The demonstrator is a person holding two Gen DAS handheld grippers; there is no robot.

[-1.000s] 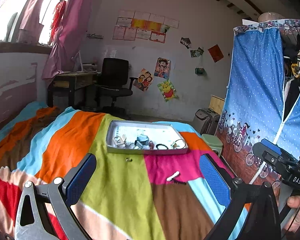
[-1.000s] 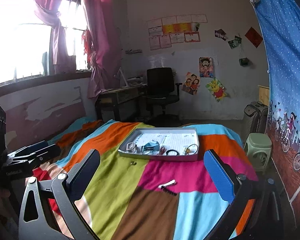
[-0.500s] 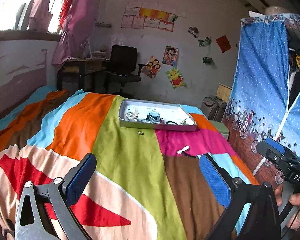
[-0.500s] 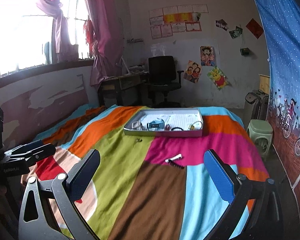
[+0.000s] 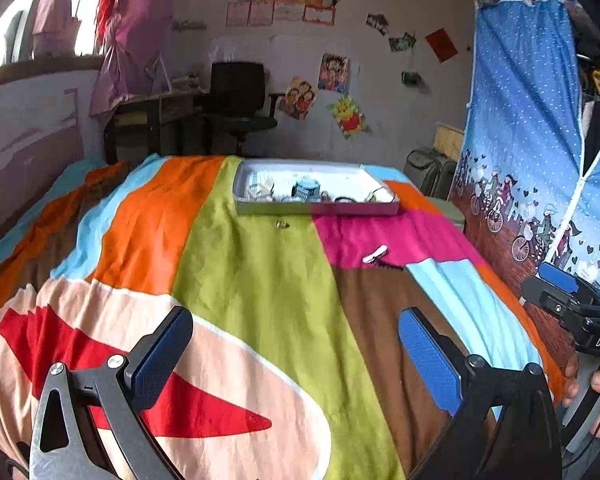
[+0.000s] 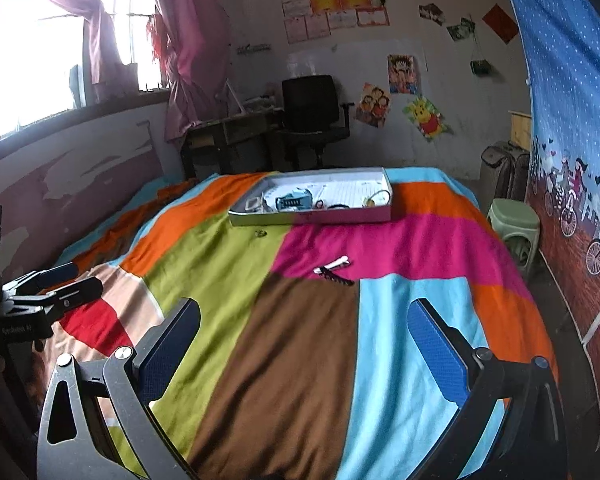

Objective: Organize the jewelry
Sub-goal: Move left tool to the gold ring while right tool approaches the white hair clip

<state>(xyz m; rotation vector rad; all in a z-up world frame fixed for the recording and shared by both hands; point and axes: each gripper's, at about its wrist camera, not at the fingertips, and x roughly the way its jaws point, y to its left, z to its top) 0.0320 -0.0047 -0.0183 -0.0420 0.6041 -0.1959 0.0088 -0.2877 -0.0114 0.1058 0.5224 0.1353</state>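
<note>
On the far half of the bed (image 6: 300, 360), the jewelry tray (image 6: 312, 216) now sits noticeably farther from both cameras than a second ago — the left gripper (image 5: 296, 356) and right gripper (image 6: 304, 344) have drawn back toward the foot, each with jaws spread wide and holding nothing. Three loose pieces lie on the patchwork cover outside the tray: a small ring (image 6: 260, 233) just in front of it, and a white hair clip (image 6: 334, 264) touching a dark comb-like clip (image 6: 338, 279) nearer the middle. Judging by the retreat, no pick is under way — the sorting seems finished or paused, though these strays suggest work remains.
</note>
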